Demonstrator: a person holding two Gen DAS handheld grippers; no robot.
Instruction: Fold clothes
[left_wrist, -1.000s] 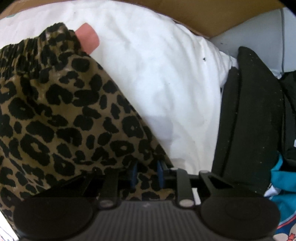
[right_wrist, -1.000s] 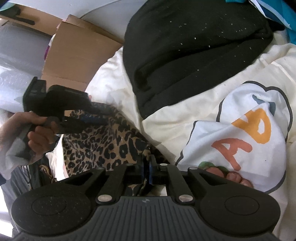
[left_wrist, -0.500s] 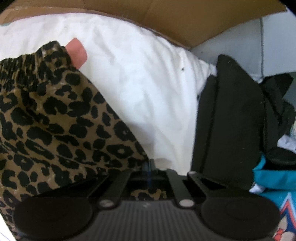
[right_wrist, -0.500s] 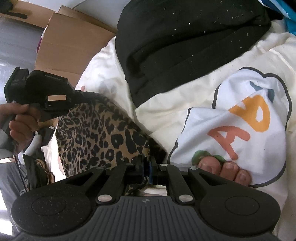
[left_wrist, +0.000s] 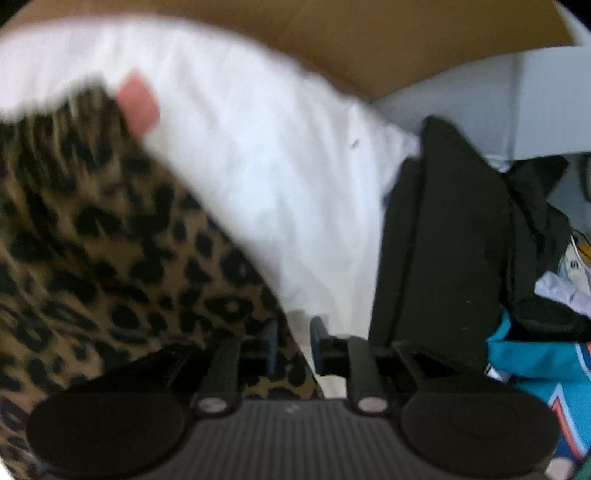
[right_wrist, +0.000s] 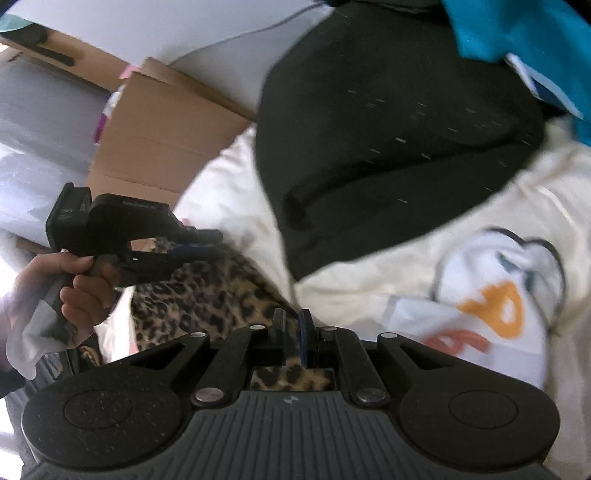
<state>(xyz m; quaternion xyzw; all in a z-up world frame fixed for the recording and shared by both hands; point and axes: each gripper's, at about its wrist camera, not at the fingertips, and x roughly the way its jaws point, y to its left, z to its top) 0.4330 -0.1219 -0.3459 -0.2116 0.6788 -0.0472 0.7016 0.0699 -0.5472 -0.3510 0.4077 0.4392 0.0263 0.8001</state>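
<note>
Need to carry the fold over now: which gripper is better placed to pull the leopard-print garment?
Right. The right gripper looks shut on the leopard-print garment; the left gripper is open with fabric only at one finger.

Each view looks forward and down from just behind its own two fingers, whose black housing fills the bottom edge of the frame. The left wrist camera sits very close over the tan leopard-print garment (left_wrist: 110, 258), which spreads ahead and to its left, with the white bedding (left_wrist: 280, 184) straight ahead and the folded black fleece garment (left_wrist: 443, 240) to its right. The right wrist camera looks from a little farther off, with the same leopard-print garment (right_wrist: 207, 295) just ahead to its left, the black fleece (right_wrist: 388, 129) beyond, and the left gripper (right_wrist: 192, 242) itself at far left. Both views share these cloths and the brown cardboard box (right_wrist: 159, 129) behind.
</note>
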